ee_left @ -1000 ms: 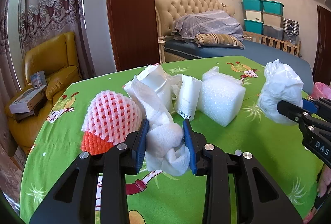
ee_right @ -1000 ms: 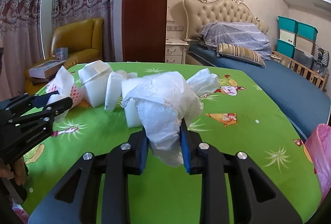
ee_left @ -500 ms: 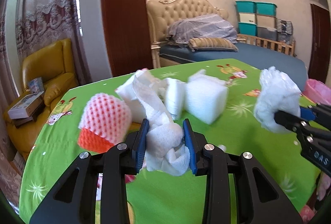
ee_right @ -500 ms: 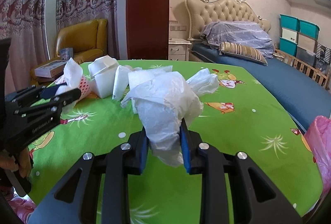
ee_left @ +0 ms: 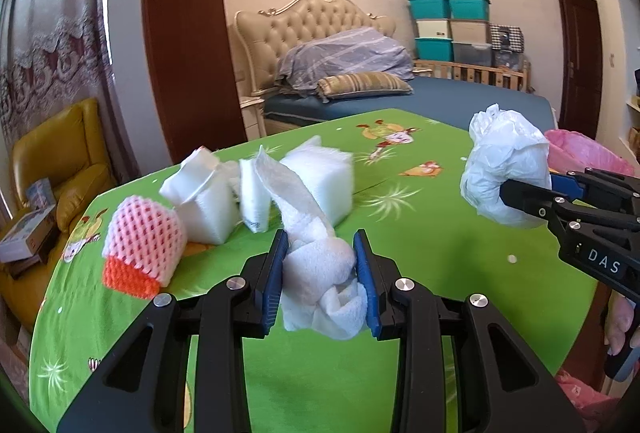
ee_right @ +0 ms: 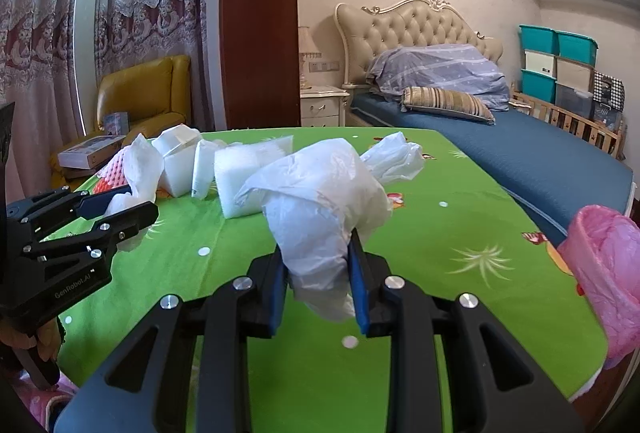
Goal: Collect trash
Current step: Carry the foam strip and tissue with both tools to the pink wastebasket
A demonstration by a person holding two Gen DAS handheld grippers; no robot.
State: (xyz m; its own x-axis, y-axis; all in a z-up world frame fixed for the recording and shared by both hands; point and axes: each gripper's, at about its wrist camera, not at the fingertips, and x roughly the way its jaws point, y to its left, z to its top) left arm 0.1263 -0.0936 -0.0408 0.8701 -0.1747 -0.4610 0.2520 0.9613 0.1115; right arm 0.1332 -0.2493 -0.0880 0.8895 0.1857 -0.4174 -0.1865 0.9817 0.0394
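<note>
My left gripper is shut on a crumpled white paper towel, held above the green table. My right gripper is shut on a crumpled white plastic bag, also held above the table; the bag shows at the right of the left wrist view. On the table lie a pink and orange foam fruit net, a white carton, a flat white packet and a white foam block. A pink trash bag hangs past the table's right edge.
A second white plastic bag lies mid-table behind my right gripper. A bed stands behind the table, a yellow armchair with boxes at the left, stacked storage bins at the far wall.
Both grippers have risen and pulled back from the trash pile, each still holding its item. The pink trash bag shows larger at the right.
</note>
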